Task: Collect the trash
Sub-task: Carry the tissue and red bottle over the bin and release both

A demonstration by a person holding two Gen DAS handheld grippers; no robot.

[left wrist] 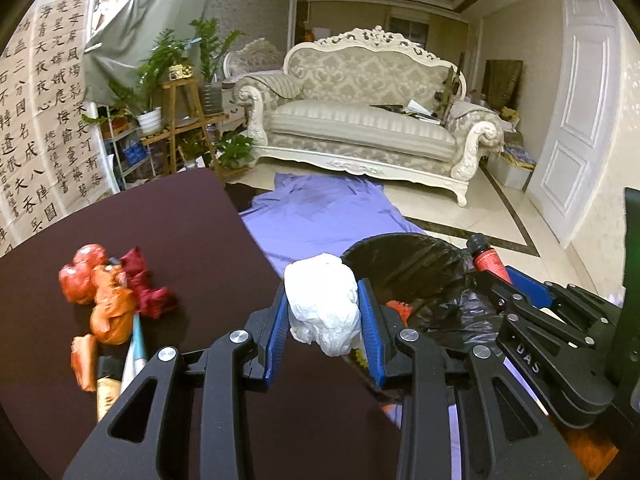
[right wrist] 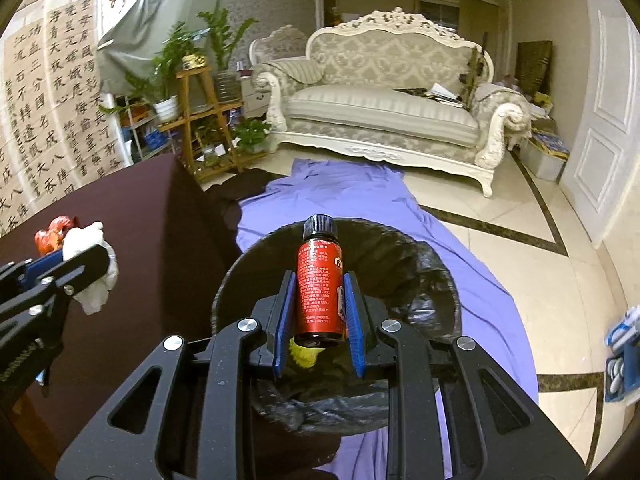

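Observation:
My left gripper [left wrist: 323, 294] is shut on a crumpled white tissue wad [left wrist: 322, 300], held over the edge of the dark brown table [left wrist: 168, 216], just left of the black-lined trash bin [left wrist: 404, 264]. My right gripper [right wrist: 319, 284] is shut on a small red bottle with a black cap [right wrist: 318, 280], held over the open mouth of the trash bin [right wrist: 400, 264]. The bottle [left wrist: 490, 258] and right gripper also show at the right of the left wrist view. In the right wrist view the tissue [right wrist: 94, 264] shows at the left. Something yellow [right wrist: 304, 354] lies in the bin.
Crumpled red and orange wrappers [left wrist: 106, 288] and a small brown bottle [left wrist: 106, 394] lie on the table's left part. A purple cloth [right wrist: 360, 196] covers the floor under the bin. A cream sofa [right wrist: 384, 108] stands beyond, a plant shelf [right wrist: 200, 116] at the back left.

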